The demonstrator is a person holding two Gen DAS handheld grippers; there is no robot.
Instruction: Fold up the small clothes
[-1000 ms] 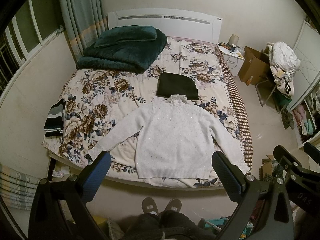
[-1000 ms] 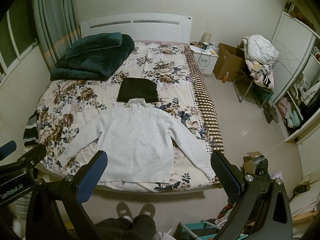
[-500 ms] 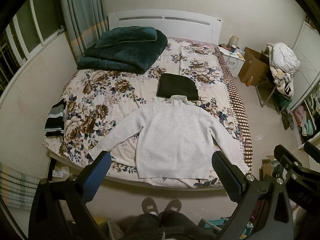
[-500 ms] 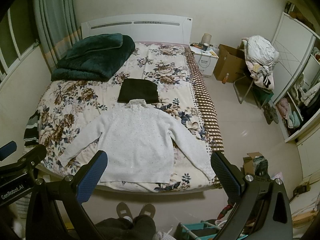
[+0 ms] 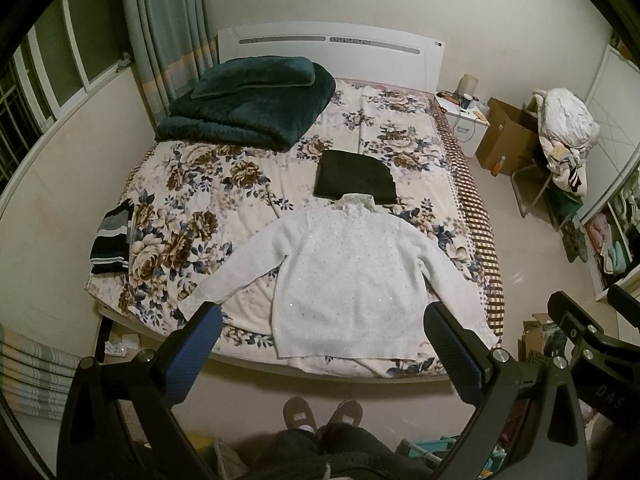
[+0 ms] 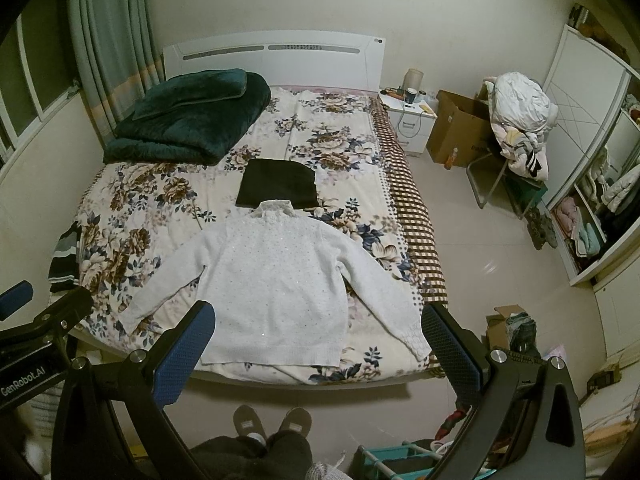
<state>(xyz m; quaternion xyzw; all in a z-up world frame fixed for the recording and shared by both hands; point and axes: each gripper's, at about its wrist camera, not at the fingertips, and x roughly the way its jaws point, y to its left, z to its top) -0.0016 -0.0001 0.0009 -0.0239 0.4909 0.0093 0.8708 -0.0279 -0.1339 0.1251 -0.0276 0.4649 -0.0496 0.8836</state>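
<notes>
Both hand-held grippers, left [image 5: 322,344] and right [image 6: 318,342], hung with fingers spread, empty, above the white sequinned knit sweater [image 5: 344,280] lying flat at the floral-sheeted bed [image 5: 192,208] foot; its overhanging right cuff [image 6: 416,342] risked dragging the garment floorward; a folded black garment [image 5: 354,178] lay beyond.

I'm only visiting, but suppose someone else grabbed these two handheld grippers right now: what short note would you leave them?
Left gripper: fingers open, holding nothing, held above the foot of the bed.
Right gripper: the same, open and holding nothing.
White sweater: spread flat at the near end, sleeves out, collar towards the headboard.
Done: one dark folded garment lies just beyond the collar.
Left: every fold of the sweater. A striped garment hangs at the bed's left edge, possibly next.
</notes>
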